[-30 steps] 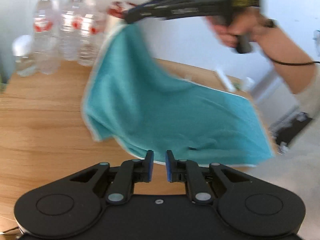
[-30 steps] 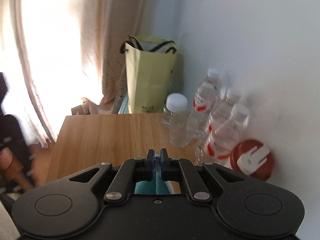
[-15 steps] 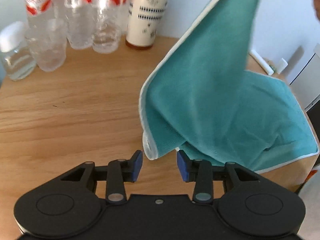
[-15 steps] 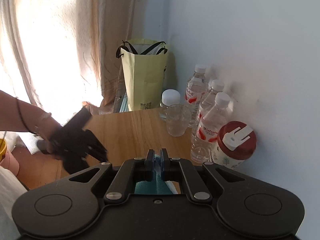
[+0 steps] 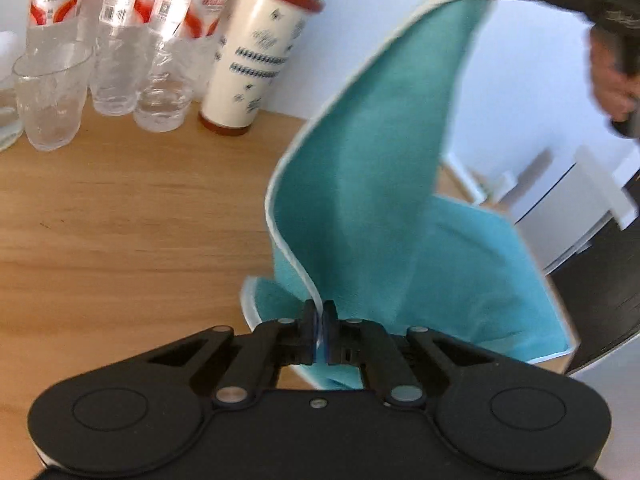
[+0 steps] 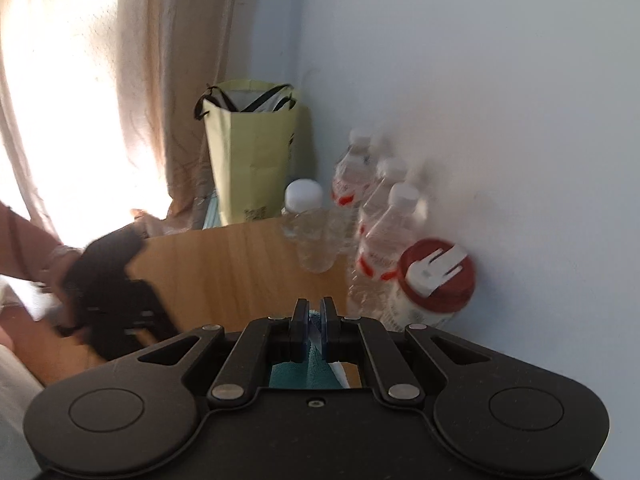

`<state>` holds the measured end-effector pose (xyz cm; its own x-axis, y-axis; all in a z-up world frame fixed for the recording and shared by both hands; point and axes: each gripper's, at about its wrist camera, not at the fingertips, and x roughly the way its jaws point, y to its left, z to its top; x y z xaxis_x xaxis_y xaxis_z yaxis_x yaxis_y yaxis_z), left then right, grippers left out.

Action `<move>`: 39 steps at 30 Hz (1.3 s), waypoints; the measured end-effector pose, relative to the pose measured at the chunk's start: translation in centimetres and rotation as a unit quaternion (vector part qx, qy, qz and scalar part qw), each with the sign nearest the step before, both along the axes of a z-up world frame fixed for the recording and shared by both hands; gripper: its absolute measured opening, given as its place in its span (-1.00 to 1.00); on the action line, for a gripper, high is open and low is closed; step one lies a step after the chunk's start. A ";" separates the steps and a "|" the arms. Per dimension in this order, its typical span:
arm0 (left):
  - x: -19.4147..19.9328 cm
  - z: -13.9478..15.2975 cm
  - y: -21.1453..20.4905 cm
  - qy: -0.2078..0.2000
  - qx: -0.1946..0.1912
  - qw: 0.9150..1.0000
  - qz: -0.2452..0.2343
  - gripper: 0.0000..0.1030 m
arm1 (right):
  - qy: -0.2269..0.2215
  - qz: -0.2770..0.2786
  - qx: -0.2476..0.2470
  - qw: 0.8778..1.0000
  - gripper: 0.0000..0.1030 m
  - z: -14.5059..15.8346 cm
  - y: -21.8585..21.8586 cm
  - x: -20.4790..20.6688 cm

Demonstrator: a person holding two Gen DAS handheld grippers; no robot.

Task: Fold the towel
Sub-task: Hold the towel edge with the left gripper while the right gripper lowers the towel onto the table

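Both grippers pinch the teal towel (image 5: 372, 184) along its white-piped hem. The left gripper (image 5: 319, 334) is pressed together on the hem at a near corner, low over the table (image 5: 120, 216); the right gripper (image 6: 316, 330) is likewise clamped on teal cloth and, in the left wrist view, holds the far corner raised high, so the cloth hangs between the two as a slack, twisted sheet. The lower part of the towel lies on the table's right end, its edge near or just over the table's edge. Judged from the drape, the cloth is light, soft and wholly limp: it will carry no shape of its own, will sag wherever it is unsupported, and appears in no danger of damage. The piped hem at the corners is the firmest part and the best place to hold; a thin hem may slide out of smooth pads if tugged sideways. A tumbler (image 5: 256, 52), bottles (image 5: 120, 36) and a glass (image 5: 52, 96) stand at the back against the wall, near enough for a swung corner to brush them.
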<state>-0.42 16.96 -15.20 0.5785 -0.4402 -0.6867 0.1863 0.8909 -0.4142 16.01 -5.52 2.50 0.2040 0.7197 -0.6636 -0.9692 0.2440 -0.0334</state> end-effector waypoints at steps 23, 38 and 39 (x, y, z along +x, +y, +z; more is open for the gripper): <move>-8.9 8.6 1.7 0.027 -0.006 0.989 0.147 -0.96 | 0.054 0.015 -0.007 0.998 -0.86 -7.6 12.5 2.8; -4.7 1.3 7.0 0.129 0.016 0.976 0.174 -0.93 | 0.133 -0.068 -0.156 0.977 -0.24 -16.2 7.5 0.5; -5.0 1.4 7.1 0.130 0.013 0.977 0.171 -0.93 | 0.140 -0.064 -0.157 0.976 -0.24 -16.9 8.1 0.2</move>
